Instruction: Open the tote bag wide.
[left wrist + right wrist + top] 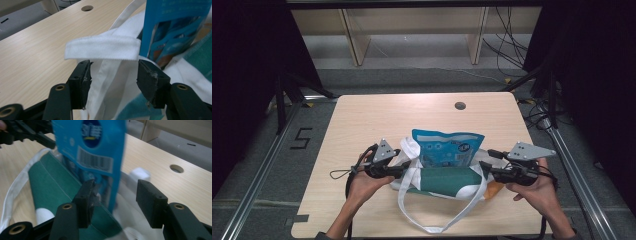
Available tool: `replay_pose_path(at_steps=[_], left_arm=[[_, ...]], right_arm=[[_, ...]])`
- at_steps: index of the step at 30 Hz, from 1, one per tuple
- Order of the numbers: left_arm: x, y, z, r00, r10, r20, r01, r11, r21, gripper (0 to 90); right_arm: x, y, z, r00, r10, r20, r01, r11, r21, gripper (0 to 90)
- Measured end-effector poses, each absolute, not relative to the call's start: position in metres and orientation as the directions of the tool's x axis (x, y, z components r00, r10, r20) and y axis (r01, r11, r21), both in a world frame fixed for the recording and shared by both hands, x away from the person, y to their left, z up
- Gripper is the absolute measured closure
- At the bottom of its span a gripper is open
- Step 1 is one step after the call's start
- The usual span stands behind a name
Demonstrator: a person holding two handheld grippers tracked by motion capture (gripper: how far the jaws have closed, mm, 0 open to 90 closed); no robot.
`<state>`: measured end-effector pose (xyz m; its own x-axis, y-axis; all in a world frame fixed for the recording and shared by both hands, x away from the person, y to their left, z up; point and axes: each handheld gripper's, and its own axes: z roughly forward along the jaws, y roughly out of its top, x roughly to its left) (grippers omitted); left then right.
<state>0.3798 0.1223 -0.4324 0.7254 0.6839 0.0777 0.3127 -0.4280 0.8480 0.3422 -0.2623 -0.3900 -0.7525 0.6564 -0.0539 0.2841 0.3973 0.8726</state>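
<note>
My left hand-held gripper (404, 169) sits at the left end of the tote bag (444, 181), jaws apart, nothing pinched. In the left gripper view its jaws stand wide; a white strap loop (102, 47) of the bag lies just past the jaw tips, and bag cloth hangs between the jaws without the pads pressing on it. My right hand-held gripper (484, 166) is at the bag's right end, jaws also wide. In the right gripper view the lower edge of the blue pouch (92, 147) drops down between its jaws, close to the left jaw; I can't tell if it touches. No grip there.

The tote bag lies flat on the tabletop (362, 115), near my edge, roughly centred between both hands. It's white with a dark green panel (447, 177) facing up. One long white handle (432, 220) loops out toward me over the tabletop edge area. The blue pouch stands upright out of the bag mouth, top half clear of the cloth, tilted slightly. An orange thing (495, 189) peeks out at the bag's right corner, under my right hand-held gripper; too little visible to name.

My left hand (362, 187) and right hand (537, 192) hold the grippers from below. A round hole (460, 105) sits in the tabletop far side, well apart from the bag.
</note>
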Motion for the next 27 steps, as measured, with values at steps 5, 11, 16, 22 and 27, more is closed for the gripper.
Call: replay_pose_path(at_steps=[5, 11, 16, 22, 27], left_arm=[[0.395, 0.117, -0.437, 0.741, 0.670, 0.040, 0.337, -0.422, 0.841, 45.3], [0.407, 0.112, -0.441, 0.770, 0.636, 0.043, 0.324, -0.449, 0.832, 56.3], [0.414, 0.109, -0.445, 0.766, 0.642, 0.031, 0.338, -0.443, 0.830, 65.7], [0.426, 0.110, -0.447, 0.752, 0.659, 0.027, 0.351, -0.434, 0.830, 75.9], [0.448, 0.108, -0.445, 0.730, 0.683, -0.025, 0.388, -0.385, 0.838, 78.6]], right_arm=[[0.342, -0.252, -0.394, -0.786, 0.618, 0.015, 0.325, 0.393, 0.860, 48.5], [0.349, -0.250, -0.403, -0.809, 0.585, 0.059, 0.357, 0.408, 0.840, 47.4], [0.357, -0.237, -0.425, -0.816, 0.572, 0.082, 0.412, 0.477, 0.776, 47.3], [0.363, -0.232, -0.440, -0.856, 0.508, 0.092, 0.404, 0.549, 0.732, 55.0], [0.351, -0.230, -0.443, -0.894, 0.448, 0.016, 0.337, 0.649, 0.681, 72.7]])
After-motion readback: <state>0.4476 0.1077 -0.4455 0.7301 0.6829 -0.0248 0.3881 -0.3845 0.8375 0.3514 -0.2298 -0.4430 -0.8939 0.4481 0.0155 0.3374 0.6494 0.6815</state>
